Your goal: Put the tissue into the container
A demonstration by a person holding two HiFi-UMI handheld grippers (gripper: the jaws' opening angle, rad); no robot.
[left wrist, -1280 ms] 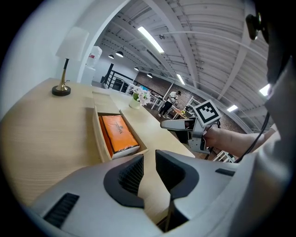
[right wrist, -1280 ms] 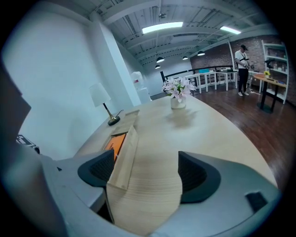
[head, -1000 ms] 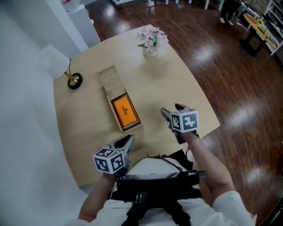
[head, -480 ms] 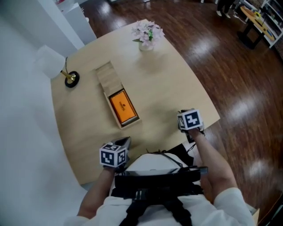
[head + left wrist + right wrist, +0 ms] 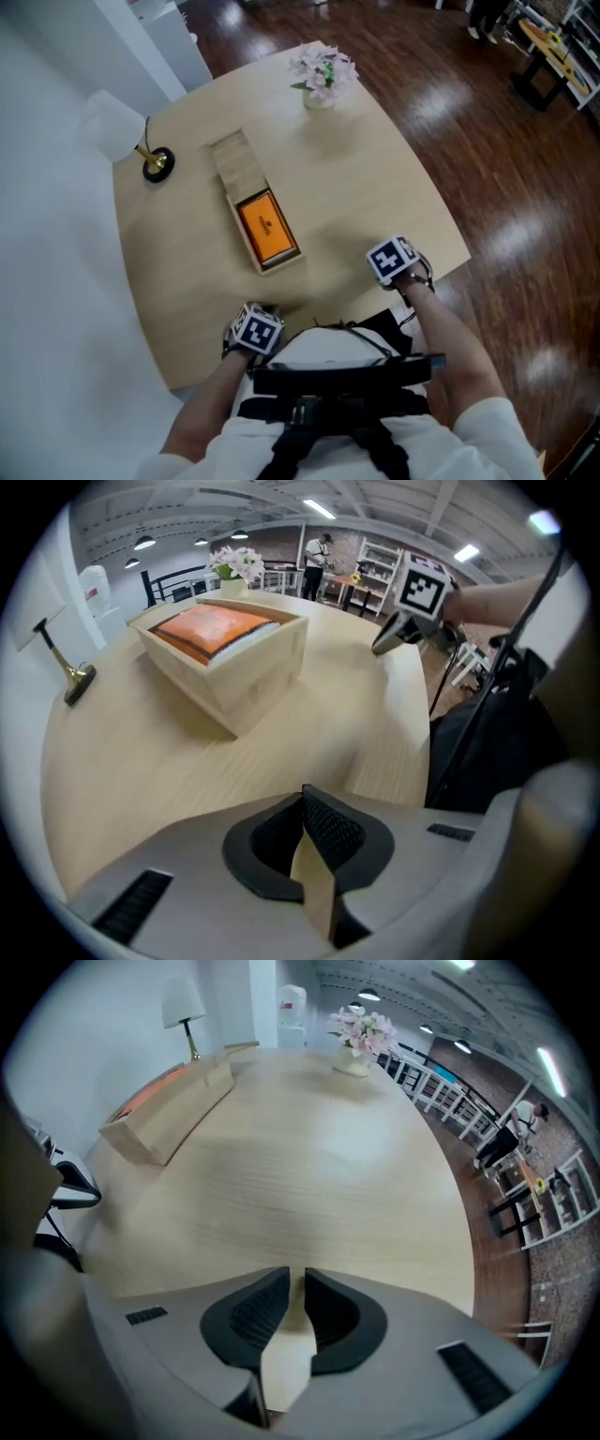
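An orange tissue pack [image 5: 266,227] lies inside an open wooden box [image 5: 257,262] in the middle of the table; in the left gripper view the pack [image 5: 214,626] sits level with the top of the box [image 5: 246,681]. My left gripper [image 5: 268,311] is at the near table edge, short of the box, its jaws shut with nothing between them [image 5: 305,797]. My right gripper [image 5: 380,253] is at the near right edge, away from the box. Its jaws [image 5: 297,1277] stand almost together, a thin slit between them, holding nothing.
The box's wooden lid [image 5: 232,157] lies flat just beyond it. A vase of pink flowers [image 5: 322,75] stands at the far edge, a white lamp [image 5: 114,127] with a brass base [image 5: 157,165] at the far left. Dark wood floor lies past the right edge.
Both grippers have drawn back toward the person and the near table edge. Their jaws, open a second ago, have closed. The box and pack have not moved.
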